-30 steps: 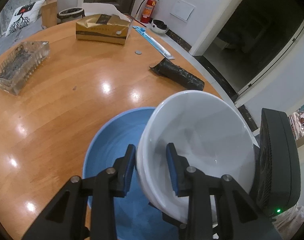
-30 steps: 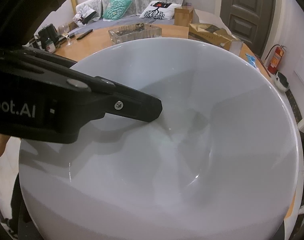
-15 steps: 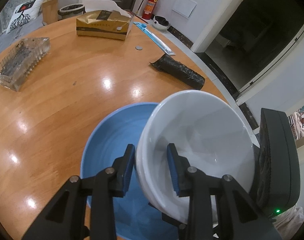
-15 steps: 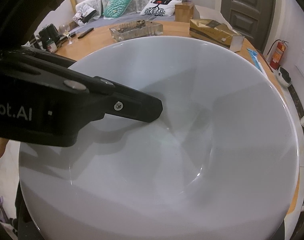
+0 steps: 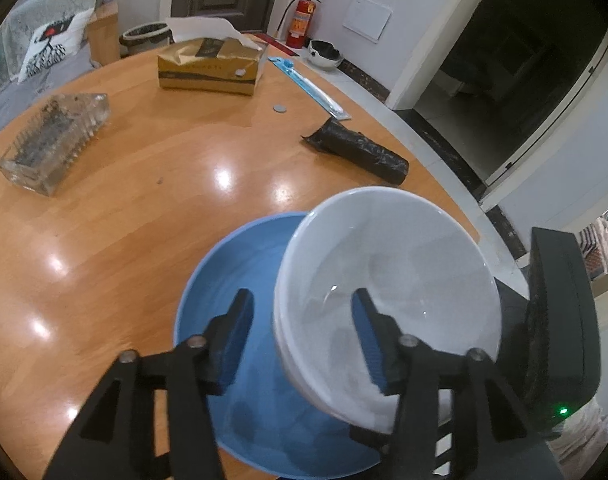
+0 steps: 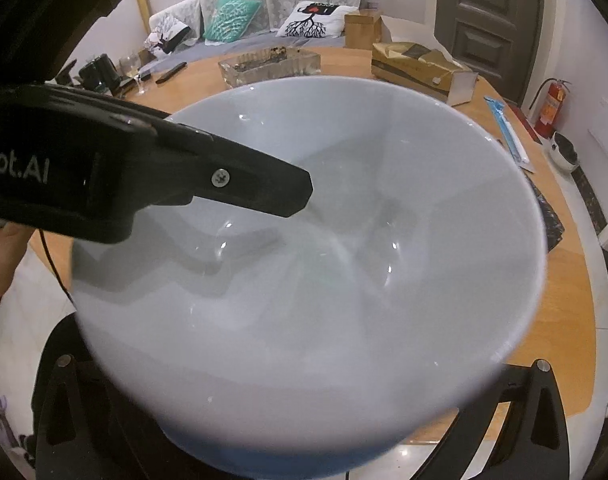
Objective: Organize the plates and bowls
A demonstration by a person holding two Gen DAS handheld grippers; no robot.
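A white bowl rests tilted in a blue plate on the round wooden table. My left gripper is open, its blue-padded fingers straddling the bowl's near rim without clamping it. In the right wrist view the white bowl fills the frame, and a left gripper finger reaches over its rim from the left. My right gripper's arms show wide apart at the bottom corners; its fingertips are hidden under the bowl. A strip of the blue plate shows under the bowl.
A glass ashtray sits far left, a gold tissue box at the back, a coin, a blue packaged stick and a black roll at the right. A black fan stands beside the bowl.
My left gripper's jaws have spread apart, letting go of the bowl's rim. The bowl stays tilted on the blue plate.
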